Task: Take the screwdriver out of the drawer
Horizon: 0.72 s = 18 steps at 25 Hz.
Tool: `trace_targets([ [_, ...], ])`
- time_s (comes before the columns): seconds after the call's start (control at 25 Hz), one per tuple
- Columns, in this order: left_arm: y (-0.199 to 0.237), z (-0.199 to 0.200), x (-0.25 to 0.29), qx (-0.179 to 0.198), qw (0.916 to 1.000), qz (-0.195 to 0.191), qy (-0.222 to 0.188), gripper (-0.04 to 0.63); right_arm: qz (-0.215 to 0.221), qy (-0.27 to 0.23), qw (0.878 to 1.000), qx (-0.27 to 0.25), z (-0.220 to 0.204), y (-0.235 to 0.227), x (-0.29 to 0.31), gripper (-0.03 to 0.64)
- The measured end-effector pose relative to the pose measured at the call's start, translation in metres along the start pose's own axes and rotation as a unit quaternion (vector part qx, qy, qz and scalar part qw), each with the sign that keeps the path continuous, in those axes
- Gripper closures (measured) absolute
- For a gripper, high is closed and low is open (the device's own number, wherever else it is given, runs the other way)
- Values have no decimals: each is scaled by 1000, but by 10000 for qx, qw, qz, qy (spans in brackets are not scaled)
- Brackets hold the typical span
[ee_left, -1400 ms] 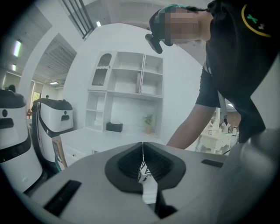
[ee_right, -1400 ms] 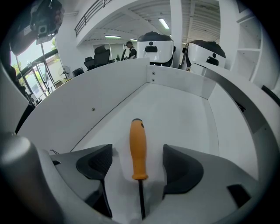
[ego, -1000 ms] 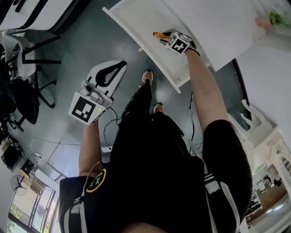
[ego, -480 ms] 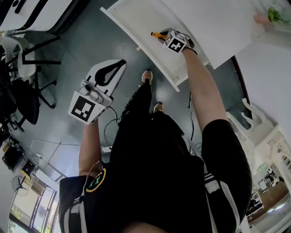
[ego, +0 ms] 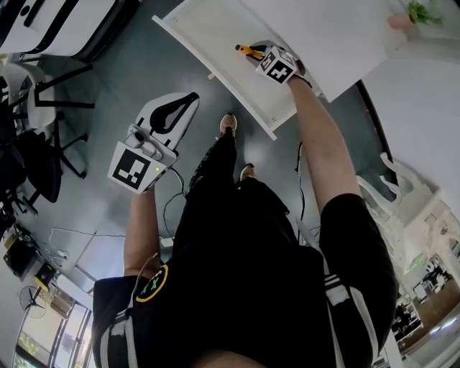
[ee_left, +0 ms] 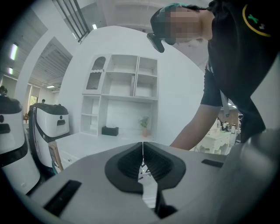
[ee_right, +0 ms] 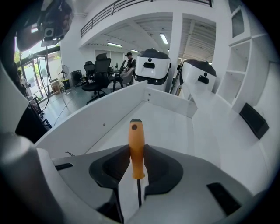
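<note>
The screwdriver point(ee_right: 136, 148) has an orange handle with a dark cap and a thin dark shaft. My right gripper point(ee_right: 136, 162) is shut on the handle and holds it a little above the floor of the open white drawer point(ee_right: 162, 127). In the head view the screwdriver point(ego: 249, 52) sticks out to the left of the right gripper point(ego: 260, 59) over the drawer point(ego: 215, 43). My left gripper point(ego: 188, 100) hangs over the dark floor, away from the drawer. Its jaws are shut with nothing between them, as the left gripper point(ee_left: 142, 151) view shows.
The drawer juts out from a white counter point(ego: 345, 36) with a small potted plant point(ego: 406, 14) on it. Office chairs point(ego: 29, 136) stand on the dark floor at the left. White robot-like machines point(ee_right: 151, 65) stand beyond the drawer. White shelving point(ee_left: 127, 87) lines the wall.
My right gripper has risen with the screwdriver, lifting it off the drawer floor. The left gripper has barely shifted.
</note>
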<state>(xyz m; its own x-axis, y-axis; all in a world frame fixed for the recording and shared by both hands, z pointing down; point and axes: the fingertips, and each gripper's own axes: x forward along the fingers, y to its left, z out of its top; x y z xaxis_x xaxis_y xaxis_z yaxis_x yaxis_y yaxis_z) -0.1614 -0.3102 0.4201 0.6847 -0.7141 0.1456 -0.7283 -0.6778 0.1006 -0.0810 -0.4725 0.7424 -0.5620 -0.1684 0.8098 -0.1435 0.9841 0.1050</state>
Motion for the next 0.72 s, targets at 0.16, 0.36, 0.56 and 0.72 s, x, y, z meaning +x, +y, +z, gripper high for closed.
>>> trace_targets([
  [0.16, -12, 2, -6, 248, 9996, -87, -81, 574, -211, -267, 9994, 95, 9, 2, -26, 499],
  [0.36, -27, 12, -11, 245, 9995, -102, -162, 574, -480, -658, 9965, 165, 29, 6, -63, 499],
  [0.56, -44, 12, -19, 545, 9980, -190, -275, 574, -698, -1105, 9907, 383, 50, 20, -110, 499],
  [0.72, -66, 14, -27, 526, 9979, -196, -314, 574, -859, -1497, 9839, 454, 67, 40, -157, 499],
])
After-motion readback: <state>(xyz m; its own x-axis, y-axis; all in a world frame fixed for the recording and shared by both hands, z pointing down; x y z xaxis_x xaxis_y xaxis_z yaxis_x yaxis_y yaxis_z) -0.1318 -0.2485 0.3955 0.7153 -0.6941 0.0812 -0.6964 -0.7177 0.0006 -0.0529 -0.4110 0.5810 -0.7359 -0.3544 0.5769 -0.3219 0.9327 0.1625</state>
